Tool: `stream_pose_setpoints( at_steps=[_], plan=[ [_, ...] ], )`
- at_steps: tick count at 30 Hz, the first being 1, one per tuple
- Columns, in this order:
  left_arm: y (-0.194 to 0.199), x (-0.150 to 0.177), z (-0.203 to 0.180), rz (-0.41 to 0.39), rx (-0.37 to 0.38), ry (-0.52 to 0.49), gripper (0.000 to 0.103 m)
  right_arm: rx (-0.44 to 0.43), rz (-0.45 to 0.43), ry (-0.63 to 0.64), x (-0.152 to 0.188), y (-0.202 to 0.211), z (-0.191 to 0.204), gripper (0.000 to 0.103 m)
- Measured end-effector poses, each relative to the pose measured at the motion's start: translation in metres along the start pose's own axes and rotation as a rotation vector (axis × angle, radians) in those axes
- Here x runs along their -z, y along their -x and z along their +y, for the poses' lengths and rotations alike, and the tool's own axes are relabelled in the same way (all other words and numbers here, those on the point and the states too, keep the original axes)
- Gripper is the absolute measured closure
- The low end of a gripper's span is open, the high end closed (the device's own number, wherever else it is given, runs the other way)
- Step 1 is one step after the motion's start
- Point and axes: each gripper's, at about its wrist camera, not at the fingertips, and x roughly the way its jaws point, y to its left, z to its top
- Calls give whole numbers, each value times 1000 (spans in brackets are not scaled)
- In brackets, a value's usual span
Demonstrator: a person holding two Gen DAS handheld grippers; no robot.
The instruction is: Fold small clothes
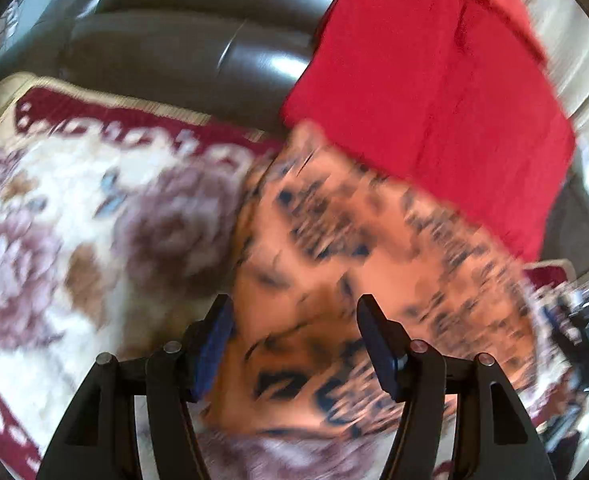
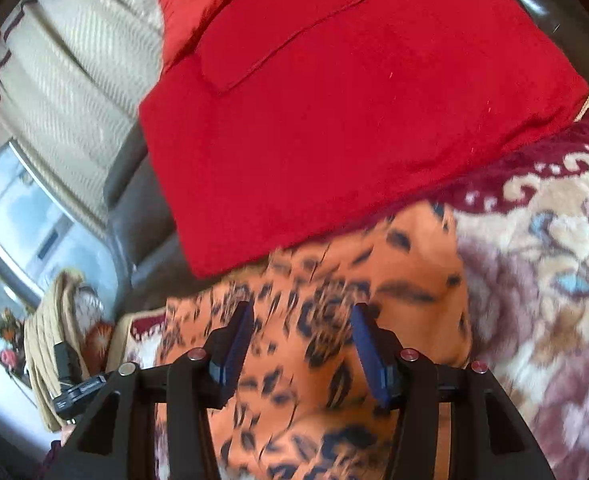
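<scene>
Nearest us, both grippers stand wide and hold nothing: the left gripper (image 1: 294, 344) and right gripper (image 2: 300, 344) hover over the leopard-print garment (image 2: 334, 360), spread on the floral blanket (image 2: 534, 280). We judge it light, soft and limp, best pinched at a hem or corner. Beyond it, overlapping its far edge, lies one folded red garment (image 2: 334, 120). Two garments in all.
</scene>
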Motion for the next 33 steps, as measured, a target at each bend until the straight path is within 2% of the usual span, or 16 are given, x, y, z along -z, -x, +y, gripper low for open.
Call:
stream_pose_setpoints(
  at_steps=[2, 3, 6, 9, 11, 13, 17, 19, 22, 24, 29, 33],
  plan=[
    [-16, 12, 4, 85, -73, -27, 37, 52, 74, -14, 15, -8, -6, 48],
    [-18, 17, 8, 90, -67, -16, 36, 78, 109, -24, 20, -12, -11, 49],
    [-1, 20, 12, 75, -51, 26, 37, 103, 100, -20, 29, -5, -17, 51],
    [21, 29, 6, 32, -34, -2, 37, 19, 53, -57, 33, 16, -18, 50],
    [37, 38, -2, 3, -1, -38, 37, -8, 15, -31, 37, 28, -12, 50],
    [45, 46, -6, -28, -16, -55, 36, -22, -3, -6, 38, 31, 1, 50],
    [42, 57, -5, -32, -4, -13, 36, 11, 68, -13, 45, 18, 5, 50],
    [32, 59, -7, -16, -55, -23, 36, 73, 135, -31, 52, -1, -5, 52],
    [13, 60, 0, 38, -100, 9, 36, 51, 123, -46, 52, 2, -7, 52],
    [14, 61, 4, 44, -79, 48, 36, 22, 105, -72, 52, 10, -11, 52],
    [42, 62, -7, -28, -44, 17, 36, -47, 15, -33, 48, 30, 1, 51],
    [59, 53, -32, -106, 8, -17, 36, -61, -12, -68, 42, 30, 3, 51]
  ],
)
